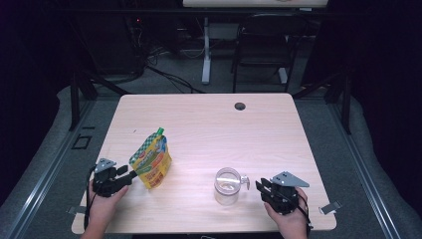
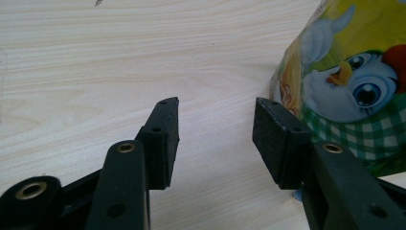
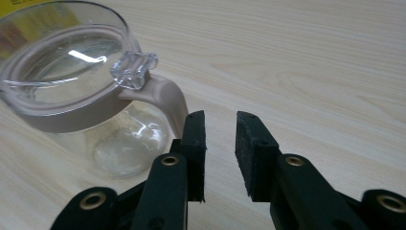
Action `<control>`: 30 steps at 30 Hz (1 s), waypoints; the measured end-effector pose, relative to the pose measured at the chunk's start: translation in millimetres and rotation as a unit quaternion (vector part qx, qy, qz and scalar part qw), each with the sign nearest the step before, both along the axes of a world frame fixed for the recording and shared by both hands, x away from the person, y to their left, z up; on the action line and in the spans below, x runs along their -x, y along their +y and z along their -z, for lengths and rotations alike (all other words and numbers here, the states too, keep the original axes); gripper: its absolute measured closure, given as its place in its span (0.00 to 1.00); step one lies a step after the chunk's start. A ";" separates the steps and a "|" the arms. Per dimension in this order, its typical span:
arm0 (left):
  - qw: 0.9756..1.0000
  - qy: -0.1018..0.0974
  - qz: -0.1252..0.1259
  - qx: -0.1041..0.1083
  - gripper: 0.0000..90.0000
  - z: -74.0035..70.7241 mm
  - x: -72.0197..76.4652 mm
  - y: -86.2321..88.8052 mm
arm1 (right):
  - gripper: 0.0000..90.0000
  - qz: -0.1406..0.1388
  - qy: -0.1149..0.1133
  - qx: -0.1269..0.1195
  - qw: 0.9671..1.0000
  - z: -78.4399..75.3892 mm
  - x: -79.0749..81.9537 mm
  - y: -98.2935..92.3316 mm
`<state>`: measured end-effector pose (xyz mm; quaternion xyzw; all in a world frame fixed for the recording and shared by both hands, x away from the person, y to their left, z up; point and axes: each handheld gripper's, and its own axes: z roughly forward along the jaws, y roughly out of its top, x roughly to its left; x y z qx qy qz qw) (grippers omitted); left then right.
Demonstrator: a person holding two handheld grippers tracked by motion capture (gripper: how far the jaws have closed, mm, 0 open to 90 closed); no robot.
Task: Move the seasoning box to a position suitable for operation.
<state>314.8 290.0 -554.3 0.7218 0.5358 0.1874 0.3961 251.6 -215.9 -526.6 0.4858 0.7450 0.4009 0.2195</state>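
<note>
Hovering at lower right of the high view, your right gripper (image 1: 260, 189) stands narrowly parted and empty beside the glass jar (image 1: 228, 186)'s handle. Your left gripper (image 1: 130, 175), lower left, gapes wider, one pad against the pouch (image 1: 152, 160).

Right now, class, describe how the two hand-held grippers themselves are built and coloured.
Each hand-held gripper, left and right, is black, with two flat-padded jaws, brass-coloured rivets, a grey three-cornered plate on top and a black cable trailing behind. No sleeves are visible.
</note>
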 end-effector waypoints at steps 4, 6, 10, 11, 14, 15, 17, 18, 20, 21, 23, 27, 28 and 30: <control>1.000 0.000 -0.002 0.002 0.58 0.5 -0.3 0.9 | 0.81 -0.015 0.004 -0.006 1.000 -0.9 1.9 3.3; 1.000 0.000 -0.003 0.001 0.58 0.5 0.1 1.5 | 0.80 -0.027 0.007 -0.007 1.000 -0.3 2.1 6.3; 1.000 0.000 -0.003 0.001 0.58 0.7 1.5 3.1 | 0.80 -0.064 0.014 0.013 0.998 3.2 2.0 17.7; 1.000 -0.001 -0.004 0.000 0.58 1.1 1.7 3.4 | 0.80 -0.064 0.015 0.017 0.998 3.9 1.6 20.0; 1.000 0.000 -0.004 -0.001 0.58 1.7 2.8 4.2 | 0.82 -0.055 0.015 0.021 0.998 6.3 -0.8 24.0; 1.000 0.000 -0.004 -0.001 0.58 1.7 2.8 4.2 | 0.82 -0.055 0.015 0.021 0.998 6.3 -0.8 24.0; 1.000 0.001 -0.005 -0.004 0.58 1.9 4.0 5.0 | 0.87 -0.048 0.017 0.017 0.999 7.3 -3.0 23.6; 1.000 0.002 -0.006 -0.004 0.58 2.1 5.1 6.1 | 0.92 -0.039 0.014 0.010 0.999 7.3 -4.8 21.8; 1.000 0.001 -0.009 -0.006 0.58 2.3 6.6 7.6 | 0.92 -0.038 0.016 0.004 0.999 7.5 -6.9 21.0; 1.000 0.001 -0.009 -0.006 0.58 2.3 6.6 7.6 | 0.92 -0.037 0.015 0.004 0.999 7.7 -7.4 21.5; 1.000 0.002 -0.012 -0.006 0.58 2.1 7.8 9.0 | 0.92 -0.037 0.015 0.008 0.999 7.6 -7.9 21.6; 1.000 0.004 -0.015 -0.006 0.58 2.2 9.2 10.7 | 0.94 -0.031 0.015 0.004 0.999 7.8 -10.8 21.6; 1.000 0.002 -0.016 -0.007 0.58 2.9 9.5 11.1 | 0.95 -0.030 0.016 0.004 0.999 7.8 -12.2 21.4; 1.000 0.001 -0.016 -0.006 0.58 2.9 9.9 11.5 | 0.95 -0.030 0.016 0.004 0.999 7.8 -13.1 21.3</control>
